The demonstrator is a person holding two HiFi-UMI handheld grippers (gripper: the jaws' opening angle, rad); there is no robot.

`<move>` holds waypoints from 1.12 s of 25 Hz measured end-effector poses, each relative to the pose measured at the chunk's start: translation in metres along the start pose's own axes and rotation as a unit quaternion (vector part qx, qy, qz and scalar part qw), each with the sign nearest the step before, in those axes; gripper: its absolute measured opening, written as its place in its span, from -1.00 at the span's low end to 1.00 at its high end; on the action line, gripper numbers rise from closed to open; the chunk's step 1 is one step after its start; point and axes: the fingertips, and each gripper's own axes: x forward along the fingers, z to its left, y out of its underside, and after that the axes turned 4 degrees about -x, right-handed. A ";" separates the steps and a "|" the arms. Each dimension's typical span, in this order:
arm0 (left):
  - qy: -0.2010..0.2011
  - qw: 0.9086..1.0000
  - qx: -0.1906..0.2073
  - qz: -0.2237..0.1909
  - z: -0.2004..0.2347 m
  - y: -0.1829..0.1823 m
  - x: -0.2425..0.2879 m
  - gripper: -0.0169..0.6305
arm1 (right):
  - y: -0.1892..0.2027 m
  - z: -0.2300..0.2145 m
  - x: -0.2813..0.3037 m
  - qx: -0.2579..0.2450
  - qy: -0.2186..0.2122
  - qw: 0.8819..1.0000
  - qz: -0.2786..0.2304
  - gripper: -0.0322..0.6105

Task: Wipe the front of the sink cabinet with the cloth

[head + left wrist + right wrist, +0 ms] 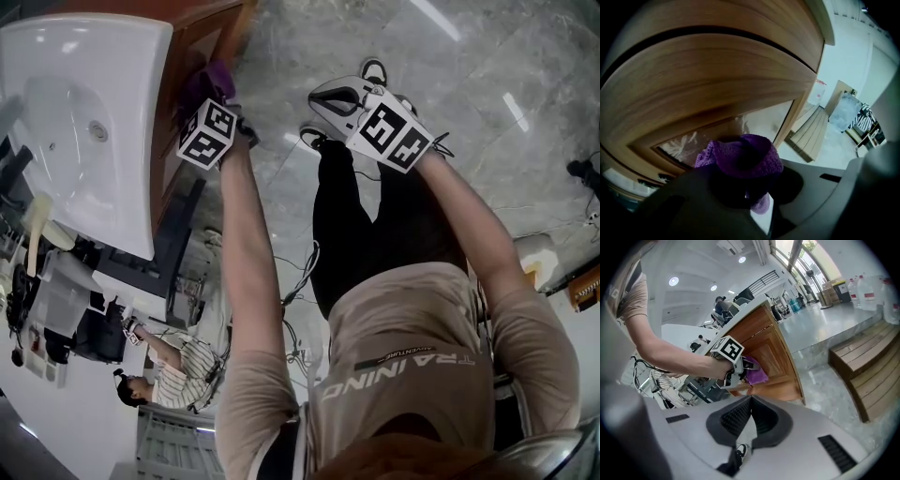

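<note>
Where the left tool (741, 183) clamps it, the purple cloth (745, 154) is a bunched wad with no clear long axis, against the wooden sink cabinet front (717, 79) at eleven o'clock in the head view; the right tool (750, 401), at one o'clock, is closed and empty.

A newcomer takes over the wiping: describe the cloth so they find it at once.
Find the white sink on its brown wooden cabinet. At the cabinet's front panel, the left gripper pinches a bunched cloth. It is the only purple, knitted thing there, vivid against the wood and the grey floor.
</note>
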 end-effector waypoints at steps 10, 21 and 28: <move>0.027 1.000 0.005 -0.006 -0.042 -0.019 0.015 -0.80 | 0.005 -0.030 -0.015 0.011 0.015 1.000 -0.005 -0.86; 0.044 0.999 0.029 -0.005 -0.093 -0.042 0.029 -0.80 | 0.002 -0.054 -0.037 0.011 0.015 1.000 -0.004 -0.86; 0.049 0.999 0.013 0.006 -0.101 -0.039 0.037 -0.80 | -0.002 -0.076 -0.043 0.009 0.022 1.000 -0.005 -0.86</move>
